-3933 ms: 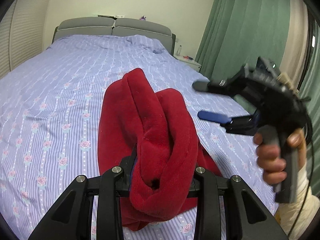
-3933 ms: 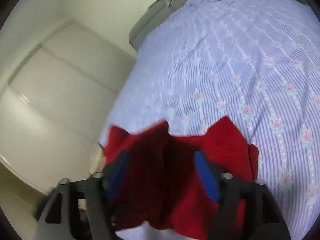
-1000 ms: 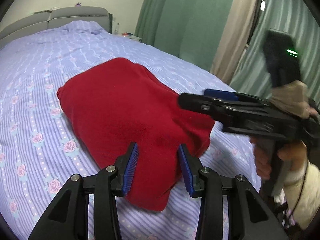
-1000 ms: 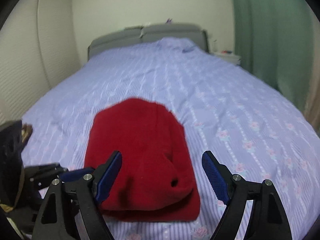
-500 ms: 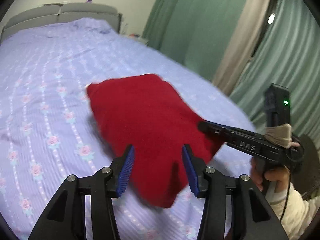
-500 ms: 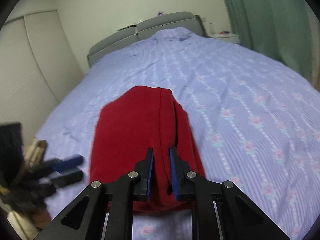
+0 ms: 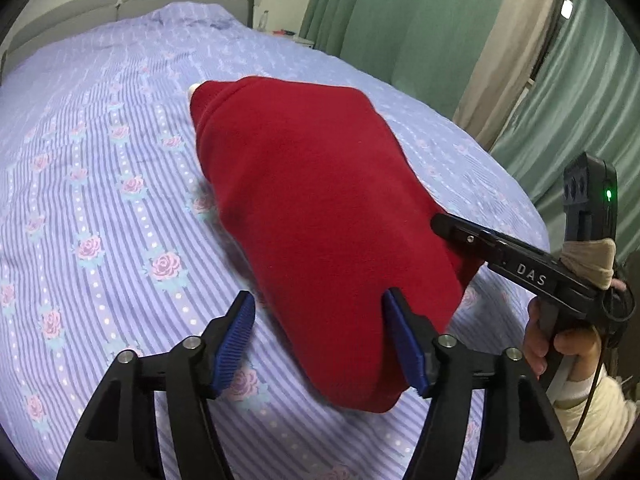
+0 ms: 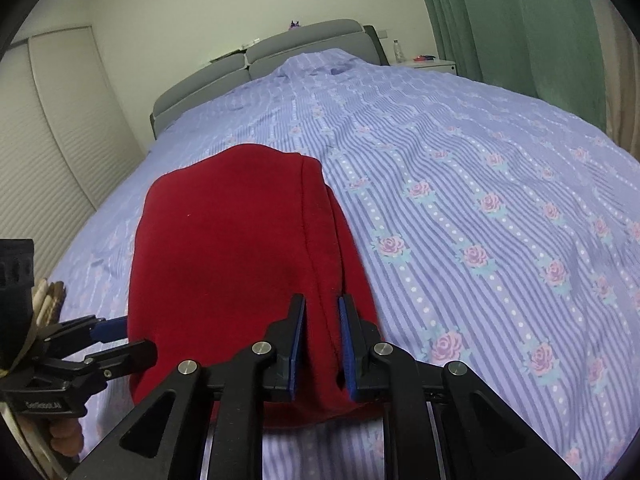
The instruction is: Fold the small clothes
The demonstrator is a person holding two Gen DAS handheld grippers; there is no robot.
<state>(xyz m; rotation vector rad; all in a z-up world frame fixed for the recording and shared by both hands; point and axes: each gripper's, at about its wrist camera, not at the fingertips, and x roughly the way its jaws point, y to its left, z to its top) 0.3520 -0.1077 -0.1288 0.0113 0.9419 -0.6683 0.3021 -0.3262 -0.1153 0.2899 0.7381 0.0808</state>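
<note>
A folded red fleece garment [image 7: 320, 200] lies on the bed, and it also shows in the right wrist view [image 8: 232, 248]. My left gripper [image 7: 324, 344] is open, its blue pads either side of the garment's near left corner, gripping nothing. My right gripper [image 8: 322, 344] is shut on the garment's near right edge; it appears in the left wrist view [image 7: 444, 228] at the cloth's right side. The left gripper shows at the lower left of the right wrist view [image 8: 124, 340].
The bed has a lilac striped sheet with roses [image 8: 480, 200] and a grey headboard [image 8: 304, 44]. Green curtains [image 7: 420, 20] hang to the right. A white nightstand [image 8: 428, 65] stands by the headboard. A white wardrobe [image 8: 52, 128] is on the left.
The left gripper's jaws have opened wider beside the garment's corner. The right gripper stays shut on the garment's edge, and the garment has shifted slightly on the bed.
</note>
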